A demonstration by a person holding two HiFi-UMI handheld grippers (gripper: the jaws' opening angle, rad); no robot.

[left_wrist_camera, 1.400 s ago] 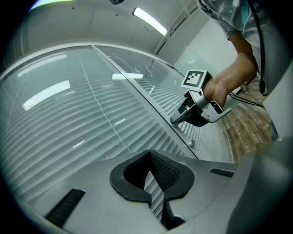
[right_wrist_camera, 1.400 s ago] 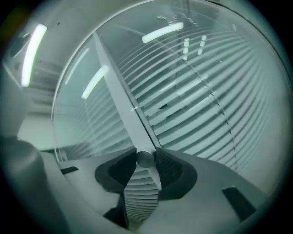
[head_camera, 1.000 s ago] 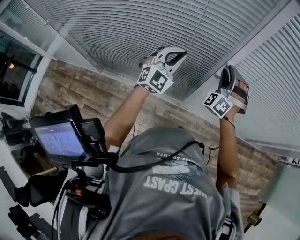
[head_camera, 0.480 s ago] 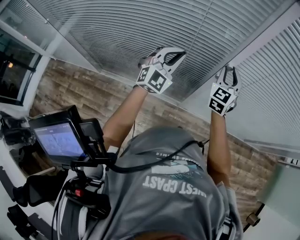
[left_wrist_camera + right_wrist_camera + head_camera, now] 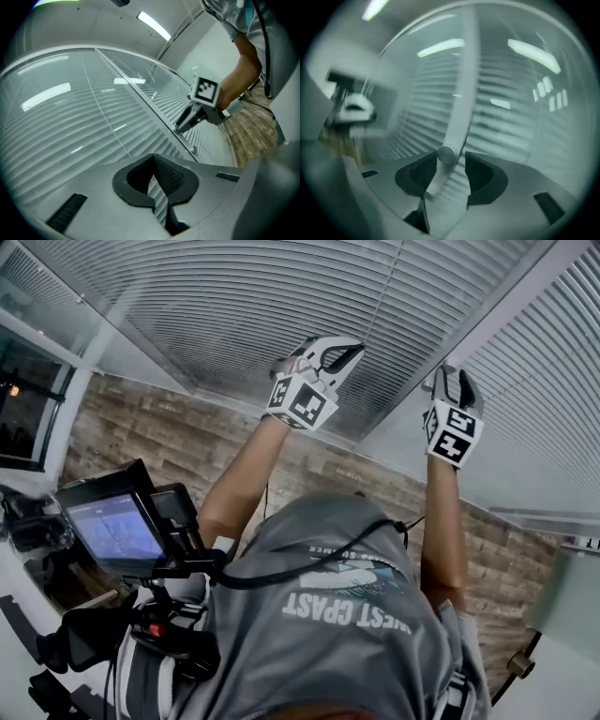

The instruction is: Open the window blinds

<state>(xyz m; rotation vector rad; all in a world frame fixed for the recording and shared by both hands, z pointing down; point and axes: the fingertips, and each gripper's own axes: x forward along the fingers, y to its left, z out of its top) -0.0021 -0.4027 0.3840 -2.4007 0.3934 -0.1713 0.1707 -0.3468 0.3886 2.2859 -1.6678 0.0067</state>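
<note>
— What did the head view show?

— White window blinds [image 5: 234,306]: thin horizontal slats behind glass, filling the panes in front of two raised arms. The left gripper [image 5: 356,349] was grey moulded plastic and was held up against the slats. Its cube [image 5: 302,401] carried black-and-white square markers. The right gripper [image 5: 453,373] was at the pale frame bar [image 5: 506,313] between two panes. Lower down ran a wall [image 5: 159,427] of rough brown stone-look strips. The person's grey top [image 5: 347,615] read "WEST COAST", upside down to the camera.

— And the left gripper view?

— Its jaws were pressed together at the tips with nothing between them. The dark pads [image 5: 168,176] had a fine cross-hatched grip, and slats showed through the slit below the tips.

— The right gripper view?

— It was blurred but readable. The jaws stood spread, having just been opening. A small, smooth, round knob [image 5: 446,153] on the frame bar sat between their tips, and the pads were not squeezing it.
</note>
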